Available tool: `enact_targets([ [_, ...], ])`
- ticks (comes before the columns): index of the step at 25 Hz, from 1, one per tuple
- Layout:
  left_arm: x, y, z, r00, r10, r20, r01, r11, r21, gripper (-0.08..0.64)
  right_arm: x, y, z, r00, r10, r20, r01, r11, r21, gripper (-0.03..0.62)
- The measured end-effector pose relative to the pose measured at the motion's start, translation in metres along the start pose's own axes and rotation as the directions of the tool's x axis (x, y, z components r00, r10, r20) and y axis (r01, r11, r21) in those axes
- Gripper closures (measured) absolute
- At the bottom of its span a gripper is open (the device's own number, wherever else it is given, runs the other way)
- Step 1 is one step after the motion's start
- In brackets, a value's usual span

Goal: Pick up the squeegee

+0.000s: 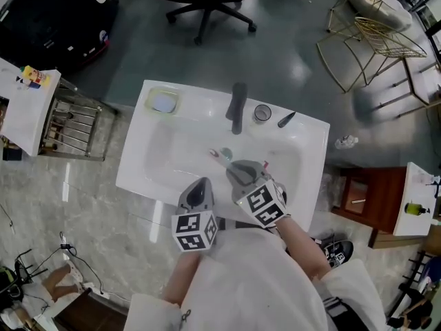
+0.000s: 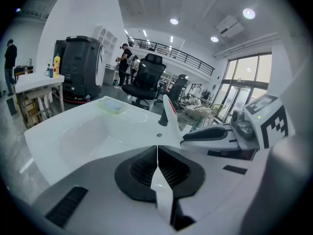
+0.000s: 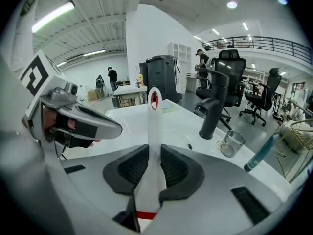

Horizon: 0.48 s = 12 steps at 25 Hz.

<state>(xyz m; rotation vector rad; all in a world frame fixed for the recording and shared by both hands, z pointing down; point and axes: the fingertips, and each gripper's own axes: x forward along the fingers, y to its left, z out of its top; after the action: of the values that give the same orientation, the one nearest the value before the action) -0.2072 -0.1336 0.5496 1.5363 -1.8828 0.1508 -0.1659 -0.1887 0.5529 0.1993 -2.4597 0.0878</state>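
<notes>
Squeegee (image 1: pixel 218 154), its white handle pinched in the right gripper (image 1: pixel 239 169), hangs over the basin of a white sink (image 1: pixel 132 171) in the head view, short of a dark faucet (image 1: pixel 238 107). The left gripper (image 1: pixel 198 186) sits just beside it, jaws pressed together on nothing.

In the left gripper view, the handle stands nearly upright above the basin, with a red band along its edge.

The right gripper view shows both ribbed pads bearing on the handle's flat faces, with much of the handle reaching on past them. The lift looks best finished with a steady squeeze and the handle kept upright, clear of the faucet and the glass cup (image 3: pixel 231 143). A red ring mark at the handle's top is too small to read. Nothing else is legible; the grippers' cubes carry only square markers.
</notes>
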Motion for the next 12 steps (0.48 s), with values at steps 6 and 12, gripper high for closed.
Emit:
enact_targets([
  [6,-0.011,-0.020,-0.006,0.999,-0.023,0.026,0.023,1.000,0.006,0.533,-0.030,-0.001,0.002,0.998,-0.051,0.043,0.051,0.999,0.003,0.499],
  [12,-0.016,-0.045,-0.002,0.997,-0.053,0.060,0.050,0.998,0.035,0.533,-0.059,-0.005,0.001,0.992,-0.100,0.082,0.099,0.995,0.013,0.499],
])
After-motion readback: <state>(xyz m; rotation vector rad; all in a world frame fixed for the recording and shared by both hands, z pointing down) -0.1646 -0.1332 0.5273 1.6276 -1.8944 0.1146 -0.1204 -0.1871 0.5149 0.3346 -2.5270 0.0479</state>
